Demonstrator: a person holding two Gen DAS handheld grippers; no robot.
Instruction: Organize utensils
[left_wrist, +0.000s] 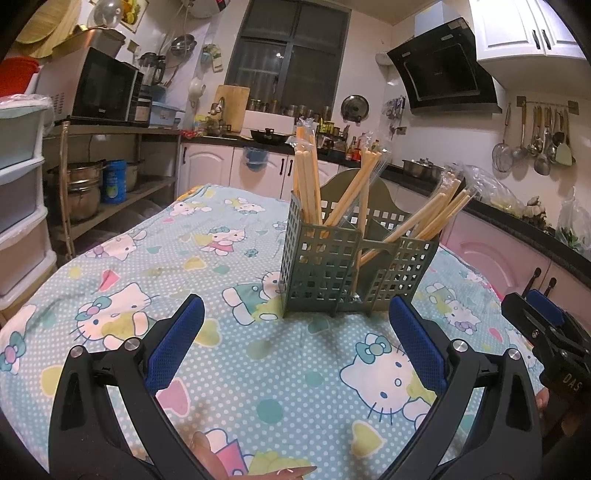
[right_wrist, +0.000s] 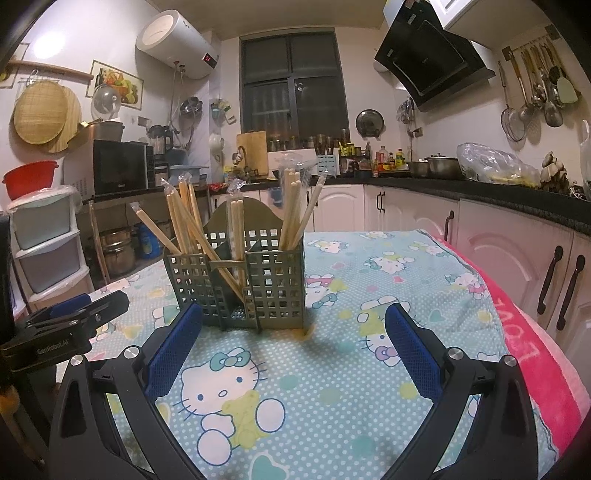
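Note:
A grey-green perforated utensil holder (left_wrist: 332, 266) (right_wrist: 266, 284) stands upright on the cartoon-cat tablecloth (left_wrist: 258, 369) (right_wrist: 332, 387). Several wrapped wooden chopsticks (left_wrist: 308, 177) (right_wrist: 291, 206) lean in its compartments. My left gripper (left_wrist: 295, 314) is open, just short of the holder, with nothing between its blue pads (left_wrist: 173, 347). My right gripper (right_wrist: 293, 321) is also open and empty, close in front of the holder. Each gripper shows in the other's view: the right gripper (left_wrist: 546, 325) at the right edge, the left gripper (right_wrist: 70, 317) at the left edge.
A pink towel (right_wrist: 524, 332) hangs along the table's right edge. Plastic drawers (right_wrist: 48, 251) and a shelf with pots (left_wrist: 88, 184) stand to the left. Kitchen counters and cabinets (right_wrist: 480, 229) run behind and to the right. Fingertips (left_wrist: 210, 454) show at the bottom of the left view.

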